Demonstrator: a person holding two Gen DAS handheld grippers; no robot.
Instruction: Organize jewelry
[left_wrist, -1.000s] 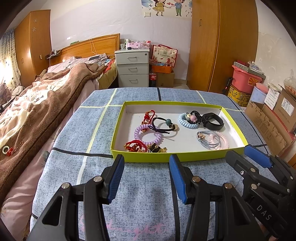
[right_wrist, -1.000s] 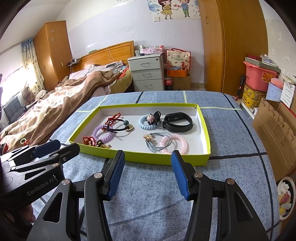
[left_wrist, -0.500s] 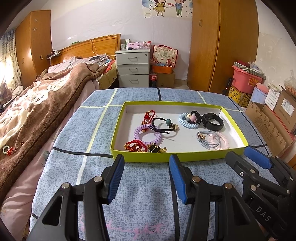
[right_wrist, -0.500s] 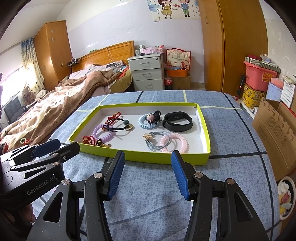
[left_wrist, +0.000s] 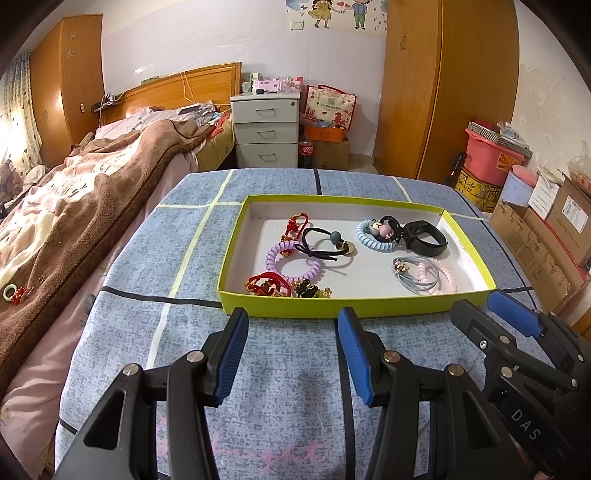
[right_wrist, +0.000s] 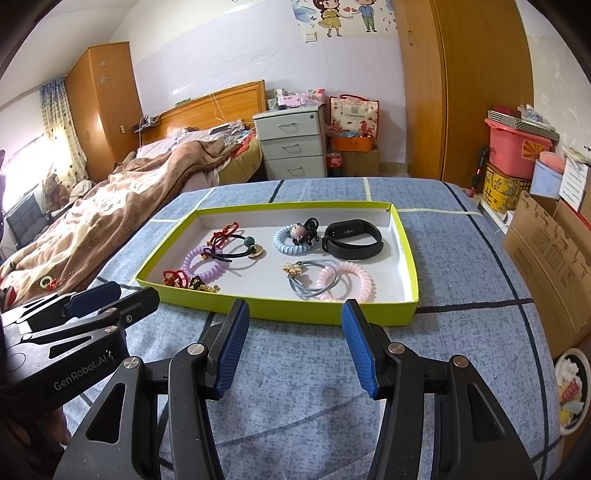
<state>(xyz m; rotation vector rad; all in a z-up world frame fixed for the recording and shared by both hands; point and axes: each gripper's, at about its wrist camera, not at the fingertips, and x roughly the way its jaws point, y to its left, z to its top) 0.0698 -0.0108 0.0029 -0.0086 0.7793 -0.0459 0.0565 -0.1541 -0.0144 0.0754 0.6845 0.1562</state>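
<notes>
A yellow-green tray sits on the blue patterned table. It holds several hair ties and bracelets: a purple coil, a light blue coil, a pink coil, a black band, red and black charms. My left gripper is open and empty just before the tray's near wall. My right gripper is open and empty, also in front of the tray, to the right of the left one.
A bed with a brown blanket lies to the left. A white drawer unit and a wooden wardrobe stand behind. Cardboard boxes and a pink bin are at the right.
</notes>
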